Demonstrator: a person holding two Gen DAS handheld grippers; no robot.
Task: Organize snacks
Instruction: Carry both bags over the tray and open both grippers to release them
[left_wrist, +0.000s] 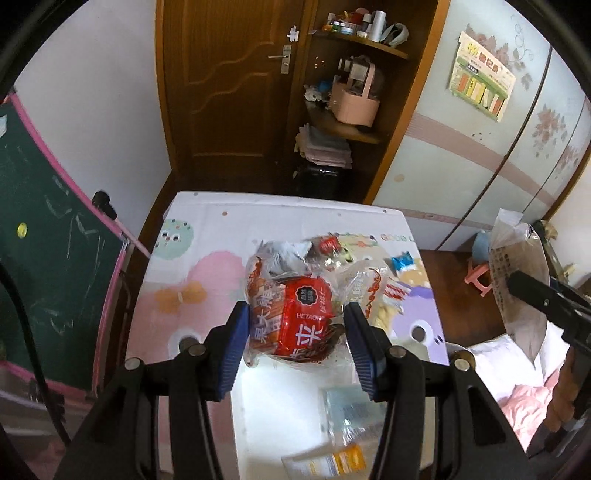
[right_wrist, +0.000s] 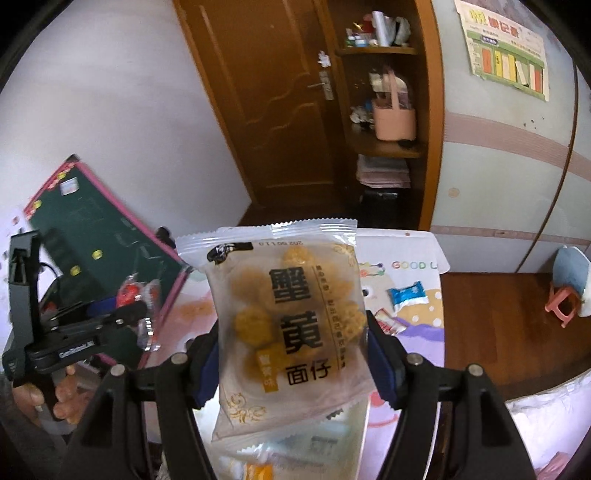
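My left gripper (left_wrist: 295, 347) is shut on a clear plastic bag (left_wrist: 266, 295) that holds a red snack pack (left_wrist: 306, 325) and other wrappers, and lifts it above the table (left_wrist: 207, 229). My right gripper (right_wrist: 291, 354) is shut on a translucent snack pack (right_wrist: 284, 314) of yellow crackers with black characters, held up off the table; it also shows at the right edge of the left wrist view (left_wrist: 517, 273). A blue-white sachet (right_wrist: 406, 295) and a red-white sachet (right_wrist: 388, 321) lie on the table beyond.
A cartoon-print cloth covers the table. More clear packets (left_wrist: 351, 410) and a yellow-white packet (left_wrist: 328, 461) lie at its near edge. A green chalkboard (left_wrist: 44, 236) leans at the left. A wooden door, shelves and a wardrobe stand behind. A pink stool (right_wrist: 561, 302) stands on the floor at the right.
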